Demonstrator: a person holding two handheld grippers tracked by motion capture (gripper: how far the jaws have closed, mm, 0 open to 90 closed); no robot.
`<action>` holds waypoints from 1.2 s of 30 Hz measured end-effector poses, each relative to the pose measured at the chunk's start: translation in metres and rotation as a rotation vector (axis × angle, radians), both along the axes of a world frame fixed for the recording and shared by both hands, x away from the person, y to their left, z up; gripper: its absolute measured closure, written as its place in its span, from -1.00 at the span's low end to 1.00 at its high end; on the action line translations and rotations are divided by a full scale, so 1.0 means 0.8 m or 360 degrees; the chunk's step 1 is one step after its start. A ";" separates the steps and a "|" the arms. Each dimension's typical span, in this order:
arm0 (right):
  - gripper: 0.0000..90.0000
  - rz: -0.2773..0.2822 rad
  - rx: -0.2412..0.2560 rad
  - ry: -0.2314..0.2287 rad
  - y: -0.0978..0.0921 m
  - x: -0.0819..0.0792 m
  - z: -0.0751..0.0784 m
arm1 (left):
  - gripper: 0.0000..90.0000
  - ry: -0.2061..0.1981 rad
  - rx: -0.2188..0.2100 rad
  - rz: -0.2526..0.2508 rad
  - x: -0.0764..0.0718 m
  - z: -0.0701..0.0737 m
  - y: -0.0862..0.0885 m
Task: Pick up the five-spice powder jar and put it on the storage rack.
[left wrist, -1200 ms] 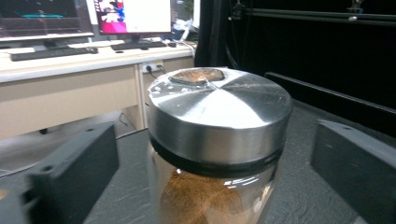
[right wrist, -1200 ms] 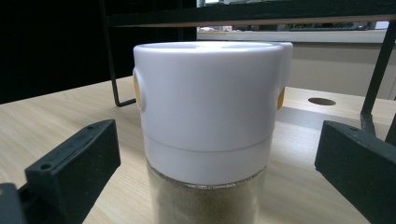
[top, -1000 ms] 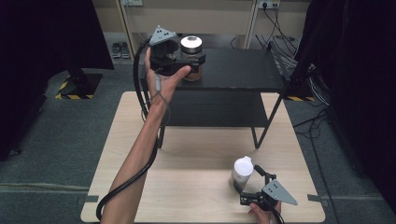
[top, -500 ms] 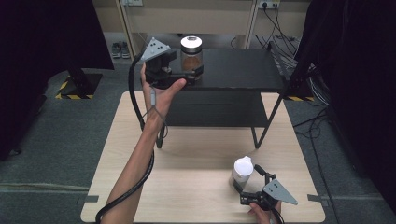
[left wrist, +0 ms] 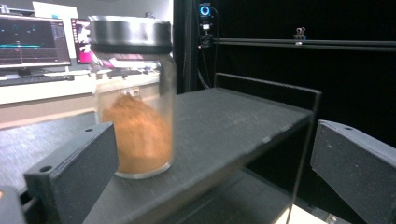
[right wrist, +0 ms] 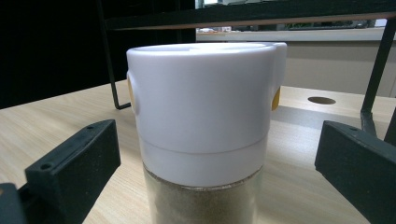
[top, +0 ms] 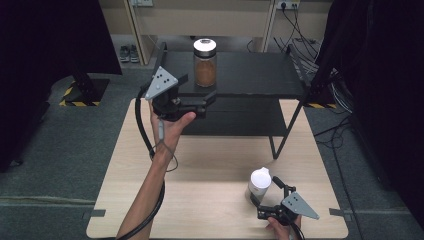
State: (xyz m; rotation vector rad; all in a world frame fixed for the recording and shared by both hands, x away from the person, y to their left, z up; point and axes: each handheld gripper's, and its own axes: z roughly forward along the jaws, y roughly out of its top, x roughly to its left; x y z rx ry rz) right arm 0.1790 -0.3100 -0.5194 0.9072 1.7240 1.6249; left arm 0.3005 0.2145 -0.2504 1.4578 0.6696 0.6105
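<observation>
A glass jar of brown powder with a metal lid stands upright on the top of the black shelf. My left gripper hovers open just in front of the shelf's near edge, apart from the jar. In the left gripper view the jar stands beyond the left jaw, with nothing between the jaws of the left gripper. A white-capped shaker of pale powder stands on the wooden table. My right gripper is open around the shaker, its jaws clear of both sides.
The black two-tier shelf stands across the far half of the table, its legs reaching down to the tabletop. Cables and dark curtains lie beyond it. Grey carpet surrounds the table.
My left gripper has come off the jar and drawn back toward the person, lower and to the left. The jar stays on the shelf. The right gripper has not moved.
</observation>
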 end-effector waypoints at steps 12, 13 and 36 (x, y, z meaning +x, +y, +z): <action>-0.99 -0.0002 0.0000 0.0000 0.000 0.000 0.000 | -0.99 -0.0030 -0.0026 -0.0056 -0.043 -0.062 0.001; -0.99 -0.0002 0.0000 0.0000 0.000 0.000 0.000 | -0.99 -0.0033 -0.0020 -0.0055 -0.047 -0.068 0.000; -0.99 -0.0002 0.0003 0.0000 0.000 0.000 0.000 | -0.99 -0.0010 -0.0095 -0.0036 -0.080 -0.210 0.001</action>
